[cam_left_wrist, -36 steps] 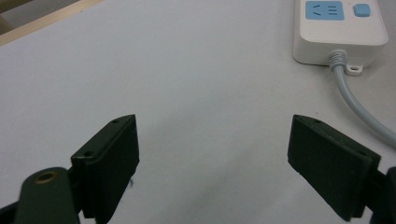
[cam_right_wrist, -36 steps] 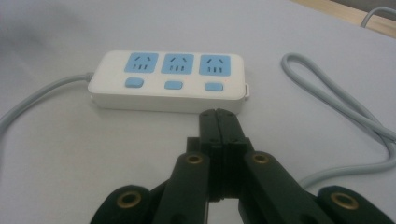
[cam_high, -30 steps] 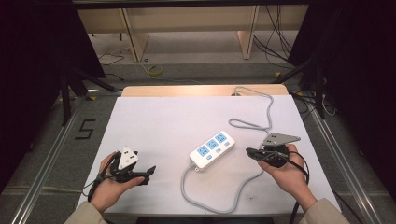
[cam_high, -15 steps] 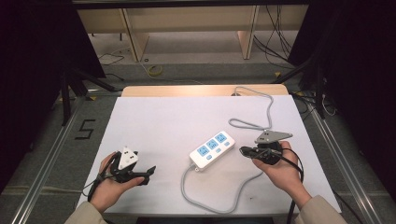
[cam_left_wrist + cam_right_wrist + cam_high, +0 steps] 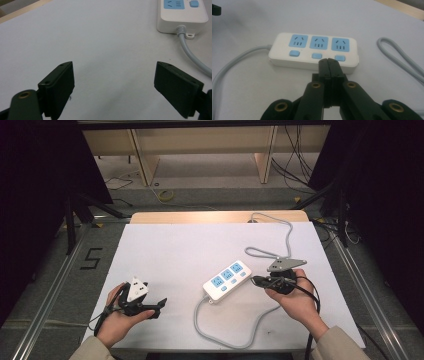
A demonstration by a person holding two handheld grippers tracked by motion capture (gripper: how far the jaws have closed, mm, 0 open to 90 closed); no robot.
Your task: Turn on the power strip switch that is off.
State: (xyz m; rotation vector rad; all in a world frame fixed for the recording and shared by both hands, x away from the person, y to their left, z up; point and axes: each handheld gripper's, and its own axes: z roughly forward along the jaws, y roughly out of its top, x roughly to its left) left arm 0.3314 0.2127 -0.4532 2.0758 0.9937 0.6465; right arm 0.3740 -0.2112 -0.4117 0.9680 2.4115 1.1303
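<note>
One white plastic power strip (image 5: pixel 227 279) with three blue sockets, frame centre, long axis lower-left to upper-right. Grey cable (image 5: pixel 235 332) leaves its lower-left end. Left gripper (image 5: pixel 113 82) fingers apart; right gripper (image 5: pixel 328 63) fingers together, empty.

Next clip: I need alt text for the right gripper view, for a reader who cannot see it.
The right claw, its two black jaws pressed together with nothing between them, points at a white power strip with three blue sockets and three blue buttons, lying on a white table. The strip's grey cable trails off to the left, and a loop of it lies at the right.
</note>
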